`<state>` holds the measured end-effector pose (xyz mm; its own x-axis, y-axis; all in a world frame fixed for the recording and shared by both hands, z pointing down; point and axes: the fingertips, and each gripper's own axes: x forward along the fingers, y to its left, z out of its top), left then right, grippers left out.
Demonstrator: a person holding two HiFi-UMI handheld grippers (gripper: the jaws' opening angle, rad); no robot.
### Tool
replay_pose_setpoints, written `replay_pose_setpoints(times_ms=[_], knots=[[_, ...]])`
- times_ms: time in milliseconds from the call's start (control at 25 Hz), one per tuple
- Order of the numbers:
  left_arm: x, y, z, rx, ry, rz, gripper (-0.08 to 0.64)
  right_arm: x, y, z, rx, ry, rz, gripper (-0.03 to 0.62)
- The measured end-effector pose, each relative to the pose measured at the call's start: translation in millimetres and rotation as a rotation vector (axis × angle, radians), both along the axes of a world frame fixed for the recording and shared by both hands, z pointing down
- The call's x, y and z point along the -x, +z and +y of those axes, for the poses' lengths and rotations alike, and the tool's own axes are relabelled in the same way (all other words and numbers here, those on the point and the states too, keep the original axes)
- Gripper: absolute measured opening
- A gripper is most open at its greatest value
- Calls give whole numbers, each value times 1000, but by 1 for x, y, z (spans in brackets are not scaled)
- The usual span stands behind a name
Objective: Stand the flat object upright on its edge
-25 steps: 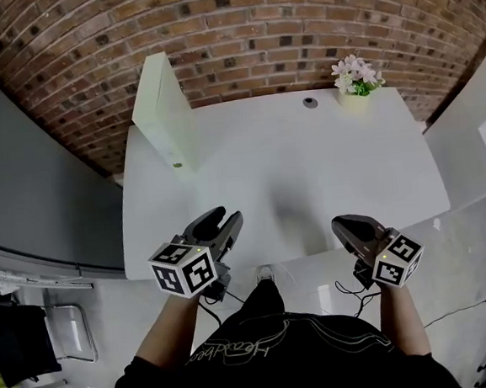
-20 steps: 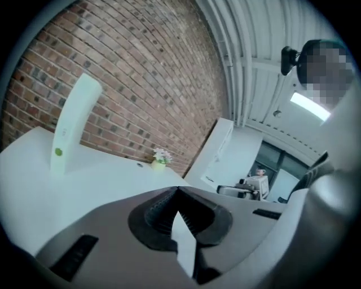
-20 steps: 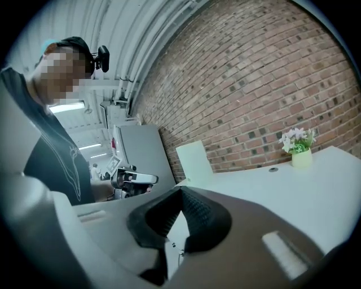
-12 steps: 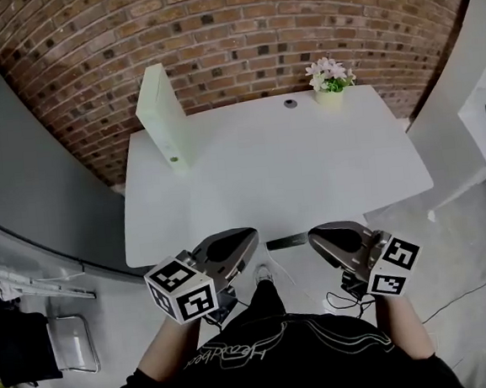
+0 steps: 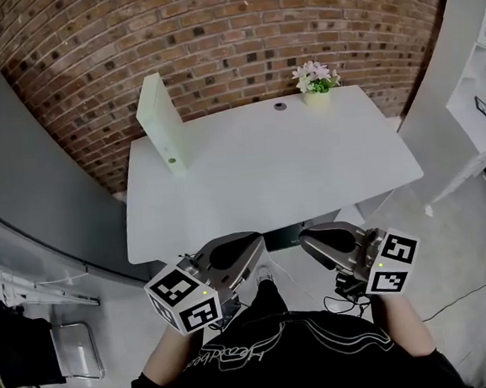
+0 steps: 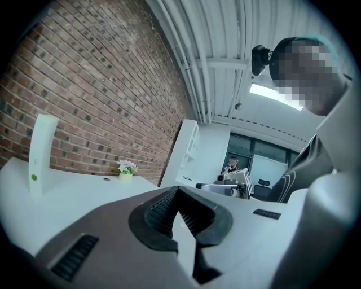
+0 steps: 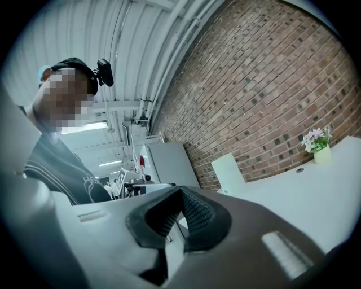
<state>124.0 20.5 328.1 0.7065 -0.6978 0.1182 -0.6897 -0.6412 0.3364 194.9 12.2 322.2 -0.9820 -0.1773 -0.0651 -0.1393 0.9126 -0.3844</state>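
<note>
The brick wall (image 5: pixel 237 29) runs rough and red-brown behind the white table (image 5: pixel 267 178), whose top is smooth and matte with rounded corners. At its back left corner the flat object (image 5: pixel 159 120) stands upright on its edge. It is a pale, thin rectangular panel with a small dot low on its face, placed as it was a second ago, and nothing touches it.

Both grippers have drawn back off the tabletop to its near edge, close to the person's body, with their tips turned toward each other. The left gripper (image 5: pixel 254 245) had its jaws apart a second ago; now its ribbed black pads are pressed together on nothing. The right gripper (image 5: pixel 308 239) is likewise clenched and empty.

A small pot of pale flowers (image 5: pixel 315 81) sits at the back edge, near a round grommet (image 5: pixel 280 105).
</note>
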Motion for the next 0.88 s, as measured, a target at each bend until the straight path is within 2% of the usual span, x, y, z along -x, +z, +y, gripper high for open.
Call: replay_pose_setpoints(times_ms=[560, 880], knots=[[-4, -9, 16, -10, -4, 33, 3, -5, -7, 18, -24, 16, -15, 5], [-1, -16, 25, -45, -13, 4, 3, 1, -11, 24, -41, 3, -11, 5]])
